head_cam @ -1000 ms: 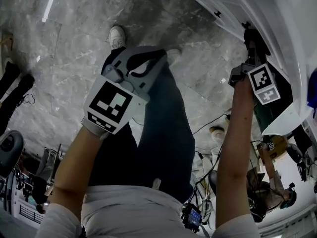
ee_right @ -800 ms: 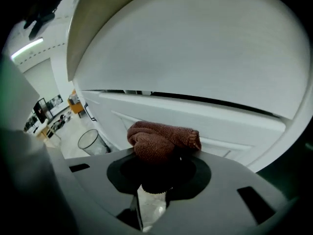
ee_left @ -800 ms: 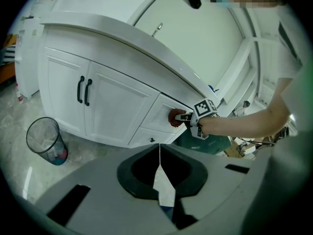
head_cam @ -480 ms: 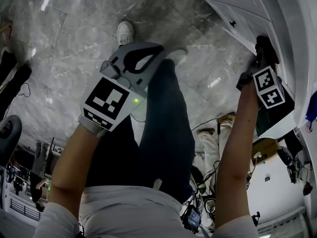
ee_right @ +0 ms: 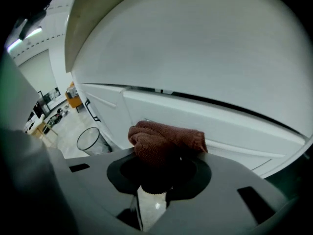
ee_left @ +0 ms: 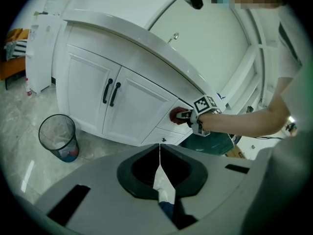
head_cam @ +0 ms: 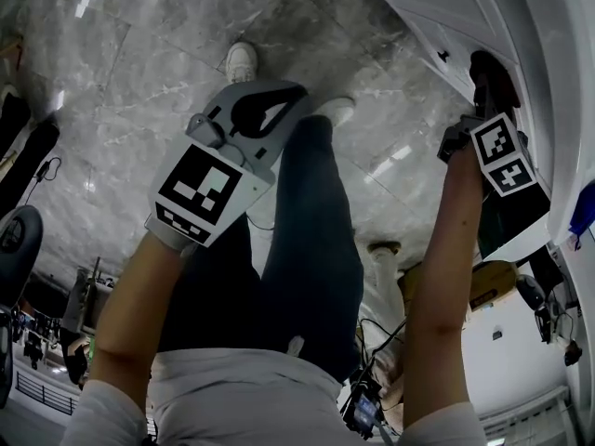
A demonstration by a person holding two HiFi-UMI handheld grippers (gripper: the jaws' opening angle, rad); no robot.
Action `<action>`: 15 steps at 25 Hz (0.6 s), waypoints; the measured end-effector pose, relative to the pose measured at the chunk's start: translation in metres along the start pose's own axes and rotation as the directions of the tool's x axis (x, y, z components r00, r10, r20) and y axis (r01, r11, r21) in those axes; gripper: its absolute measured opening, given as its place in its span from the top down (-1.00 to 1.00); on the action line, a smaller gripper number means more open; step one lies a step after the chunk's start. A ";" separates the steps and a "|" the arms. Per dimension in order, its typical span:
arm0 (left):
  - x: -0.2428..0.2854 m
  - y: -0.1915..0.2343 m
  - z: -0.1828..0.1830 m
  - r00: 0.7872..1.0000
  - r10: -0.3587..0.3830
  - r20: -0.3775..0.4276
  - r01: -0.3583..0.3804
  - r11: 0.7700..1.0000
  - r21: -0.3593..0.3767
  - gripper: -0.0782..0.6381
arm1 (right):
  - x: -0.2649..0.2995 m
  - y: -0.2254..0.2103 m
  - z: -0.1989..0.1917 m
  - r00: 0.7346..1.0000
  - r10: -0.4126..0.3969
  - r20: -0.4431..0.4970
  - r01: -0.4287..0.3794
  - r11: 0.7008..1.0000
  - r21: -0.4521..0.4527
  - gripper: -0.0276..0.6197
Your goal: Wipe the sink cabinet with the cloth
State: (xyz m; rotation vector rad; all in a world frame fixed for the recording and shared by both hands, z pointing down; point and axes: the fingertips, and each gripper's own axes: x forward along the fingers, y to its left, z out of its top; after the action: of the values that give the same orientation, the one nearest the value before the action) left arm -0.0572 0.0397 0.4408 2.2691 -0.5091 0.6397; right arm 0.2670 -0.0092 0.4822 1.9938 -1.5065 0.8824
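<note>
A dark red cloth (ee_right: pixel 164 141) is bunched between the jaws of my right gripper (ee_right: pixel 159 168) and pressed against the white sink cabinet (ee_right: pixel 210 116), on a drawer front just below the counter edge. The head view shows the right gripper (head_cam: pixel 485 89) at the upper right, with the cloth (head_cam: pixel 490 74) against the cabinet (head_cam: pixel 465 17). In the left gripper view the cloth (ee_left: pixel 177 114) touches the cabinet (ee_left: pixel 132 106) to the right of the double doors. My left gripper (head_cam: pixel 270 100) hangs over the floor, away from the cabinet. Its jaws (ee_left: pixel 159 153) are shut with nothing between them.
A wire wastebasket (ee_left: pixel 58 137) stands on the marble floor (head_cam: pixel 139 82) left of the cabinet doors. The person's legs and a white shoe (head_cam: pixel 242 61) are below my left gripper. A dark green object (ee_left: pixel 215 143) sits under the right arm. Cables and gear lie on the floor behind.
My right gripper has shifted a little along the cabinet front with the cloth still in it. The left gripper stays shut and has barely moved.
</note>
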 end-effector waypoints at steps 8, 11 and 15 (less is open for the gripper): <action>-0.003 0.010 0.005 1.000 0.002 0.012 -0.002 1.000 -0.005 0.75 | 0.030 0.004 -0.021 0.998 0.007 -0.065 -0.003 0.997 0.072 0.58; -0.006 0.015 0.003 1.000 0.013 0.015 -0.013 1.000 -0.014 0.75 | 0.041 0.002 -0.030 0.995 0.013 -0.094 -0.006 0.998 0.070 0.58; -0.010 0.017 -0.002 1.000 0.023 0.015 -0.022 1.000 -0.020 0.75 | 0.052 0.007 -0.041 0.991 0.045 -0.122 -0.038 0.998 0.057 0.58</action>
State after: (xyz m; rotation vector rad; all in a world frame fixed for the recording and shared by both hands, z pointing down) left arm -0.0747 0.0311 0.4455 2.2538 -0.5469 0.6266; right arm 0.2611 -0.0154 0.5480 1.9141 -1.4740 1.0549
